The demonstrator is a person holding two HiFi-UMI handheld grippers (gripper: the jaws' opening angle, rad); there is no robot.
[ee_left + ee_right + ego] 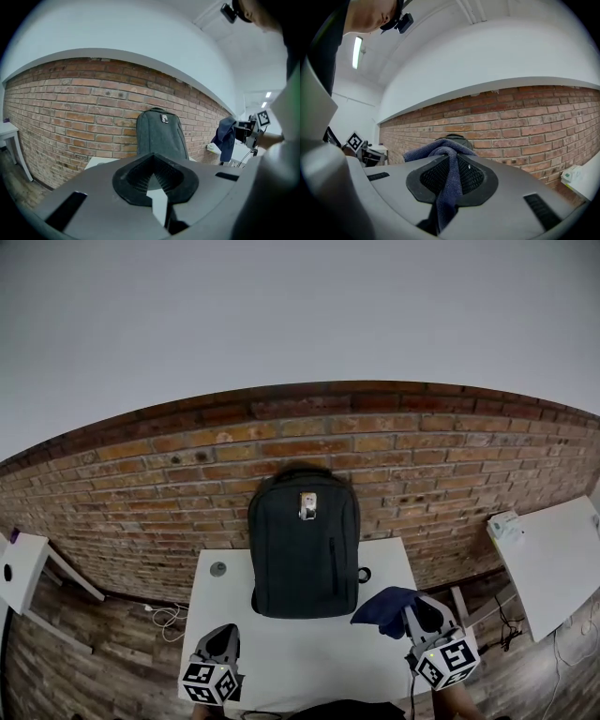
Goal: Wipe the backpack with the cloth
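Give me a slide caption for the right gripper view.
Right gripper clamped on a blue cloth, backpack upright against the brick wall ahead.

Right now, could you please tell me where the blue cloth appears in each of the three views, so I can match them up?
Head view: lower right, the cloth in the right gripper, just right of the backpack's base.
Left gripper view: far right, hanging, right of the backpack.
Right gripper view: centre, clamped between the jaws, hiding most of the backpack.
Shared landmark: the backpack standing against the brick wall.
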